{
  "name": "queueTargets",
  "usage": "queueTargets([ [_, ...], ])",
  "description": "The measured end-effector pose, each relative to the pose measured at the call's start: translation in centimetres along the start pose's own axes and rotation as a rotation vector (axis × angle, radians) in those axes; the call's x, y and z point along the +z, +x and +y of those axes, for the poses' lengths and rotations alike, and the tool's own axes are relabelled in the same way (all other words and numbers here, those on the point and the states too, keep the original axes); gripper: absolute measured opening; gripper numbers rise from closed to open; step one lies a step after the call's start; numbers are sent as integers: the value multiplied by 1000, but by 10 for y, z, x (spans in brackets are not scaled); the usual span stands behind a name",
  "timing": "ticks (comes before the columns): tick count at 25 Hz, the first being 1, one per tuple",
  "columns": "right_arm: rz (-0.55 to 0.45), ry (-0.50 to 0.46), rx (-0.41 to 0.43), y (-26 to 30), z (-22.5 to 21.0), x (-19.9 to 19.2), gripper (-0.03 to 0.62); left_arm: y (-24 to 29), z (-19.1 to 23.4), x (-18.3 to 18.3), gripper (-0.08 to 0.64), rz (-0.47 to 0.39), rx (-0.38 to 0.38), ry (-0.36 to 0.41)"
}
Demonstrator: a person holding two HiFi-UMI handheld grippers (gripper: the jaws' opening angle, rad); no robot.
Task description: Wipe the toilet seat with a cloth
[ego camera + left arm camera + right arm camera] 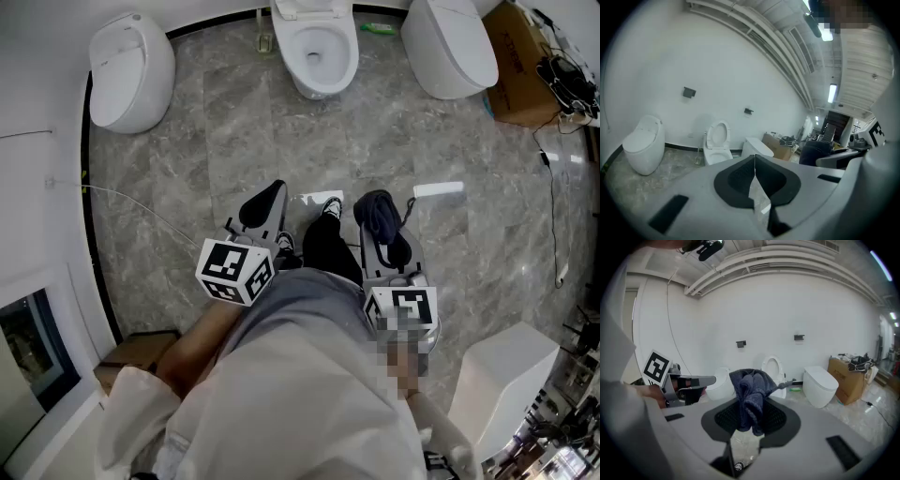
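Left gripper (754,161): jaws pressed together, nothing between them, held low beside the person's legs (328,248). Right gripper (751,416): clamped on a dark blue cloth (750,385), bunched and standing up out of the jaws. Toilet (289,58) with lid raised stands well ahead across the marble floor (216,141), apart from both grippers and the cloth

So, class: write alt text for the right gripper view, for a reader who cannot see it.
The right gripper clamps a bunched dark blue cloth. Beyond it, an open toilet stands against a white wall, between two closed toilets.
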State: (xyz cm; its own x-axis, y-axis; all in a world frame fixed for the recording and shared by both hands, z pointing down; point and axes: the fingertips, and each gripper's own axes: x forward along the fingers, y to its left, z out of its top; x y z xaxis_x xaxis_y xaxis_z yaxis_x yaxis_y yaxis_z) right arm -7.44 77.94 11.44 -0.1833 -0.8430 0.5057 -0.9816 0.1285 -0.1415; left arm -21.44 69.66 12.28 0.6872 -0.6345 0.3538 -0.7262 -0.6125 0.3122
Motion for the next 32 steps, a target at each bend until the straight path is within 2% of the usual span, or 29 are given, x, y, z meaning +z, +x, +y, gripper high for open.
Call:
queueTargets([
  [3, 11, -11, 15, 13, -20, 13, 95, 24, -1, 10, 9, 0, 16, -22],
  [10, -10, -13, 62, 41, -89, 43, 95, 89, -21, 41, 10, -32, 77, -7],
  [13, -26, 8, 79, 49, -118, 51, 97, 111, -31, 45, 9, -32, 102, -1],
  [17, -37, -32, 92, 62, -145, 59, 97, 129, -37, 48, 10, -26, 140, 15],
  [27, 2, 1, 145, 86, -171, 62, 98, 156, -35, 50, 9, 15, 189, 17],
  [32, 19, 0, 153, 99, -186, 65, 98, 185, -37, 50, 9, 26, 171, 4],
])
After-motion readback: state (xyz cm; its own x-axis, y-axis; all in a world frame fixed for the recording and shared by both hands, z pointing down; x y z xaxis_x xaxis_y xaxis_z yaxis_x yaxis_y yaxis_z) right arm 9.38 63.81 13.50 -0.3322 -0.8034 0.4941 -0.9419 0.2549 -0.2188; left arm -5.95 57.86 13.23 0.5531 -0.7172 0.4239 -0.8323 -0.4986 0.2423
